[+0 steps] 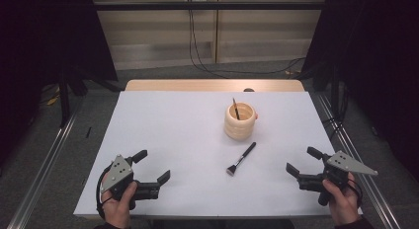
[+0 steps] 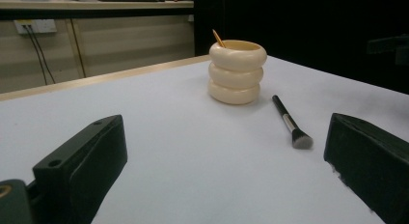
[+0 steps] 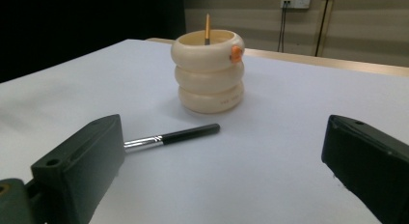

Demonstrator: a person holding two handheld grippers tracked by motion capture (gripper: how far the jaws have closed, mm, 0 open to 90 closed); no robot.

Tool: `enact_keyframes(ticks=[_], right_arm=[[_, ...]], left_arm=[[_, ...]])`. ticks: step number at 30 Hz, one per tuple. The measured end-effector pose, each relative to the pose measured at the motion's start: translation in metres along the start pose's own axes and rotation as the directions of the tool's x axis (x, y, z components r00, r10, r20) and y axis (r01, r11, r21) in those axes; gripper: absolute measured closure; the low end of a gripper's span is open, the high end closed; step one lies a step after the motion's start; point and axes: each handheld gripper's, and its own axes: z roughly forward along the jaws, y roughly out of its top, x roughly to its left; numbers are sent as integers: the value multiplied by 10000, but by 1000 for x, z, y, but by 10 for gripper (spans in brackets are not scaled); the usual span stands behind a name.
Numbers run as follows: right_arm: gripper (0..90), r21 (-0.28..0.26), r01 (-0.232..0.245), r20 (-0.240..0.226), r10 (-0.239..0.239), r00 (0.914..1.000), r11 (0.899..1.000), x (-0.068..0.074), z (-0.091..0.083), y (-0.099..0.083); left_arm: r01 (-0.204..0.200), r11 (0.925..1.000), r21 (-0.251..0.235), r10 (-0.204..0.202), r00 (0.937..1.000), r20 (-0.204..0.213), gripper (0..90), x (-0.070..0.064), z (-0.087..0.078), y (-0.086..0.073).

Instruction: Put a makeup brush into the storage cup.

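Note:
A cream ringed cup [image 1: 240, 121] [image 2: 237, 72] [image 3: 209, 72] stands upright on the white table, right of centre, with a thin stick [image 1: 235, 108] [image 3: 207, 29] leaning inside it. A black-handled makeup brush [image 1: 241, 158] [image 2: 289, 122] [image 3: 171, 137] lies flat in front of the cup, bristles toward me. My left gripper [image 1: 152, 166] rests open at the front left, held by a hand, nothing between its jaws. My right gripper [image 1: 302, 161] sits open at the front right, also empty, to the right of the brush.
The white tabletop [image 1: 173, 130] ends in a wooden strip [image 1: 212, 85] at the far edge. Cables [image 1: 197, 56] hang along the back wall. Metal rails [image 1: 44, 160] run along the floor on both sides, and dark curtains flank the table.

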Motion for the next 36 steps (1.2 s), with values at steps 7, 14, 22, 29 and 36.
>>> enact_keyframes(ticks=[7, 14, 22, 29, 36], right_arm=[[19, -2, -475, -76, 475, 9988, 9989, -2, -2, -1], [41, -242, -754, -161, 750, 9971, 9969, -4, -3, 0], [61, -530, -806, -467, 782, 9958, 9953, -6, 1, 6], [39, -335, -898, -716, 872, 9936, 9954, -11, 11, 13], [0, -509, -395, -761, 356, 9965, 9979, -7, 20, 21]], left_arm=[[3, 10000, 16, -4, 9999, 113, 13, 0, -1, -1], [-4, 10000, 27, 3, 10000, 57, 12, 1, -1, -1], [52, 10000, 48, -53, 9999, 126, 12, 2, 0, -1], [130, 9999, 43, -130, 9999, 98, 12, 4, 0, -2], [103, 9999, 90, -105, 9997, 212, 12, 4, 1, -2]])
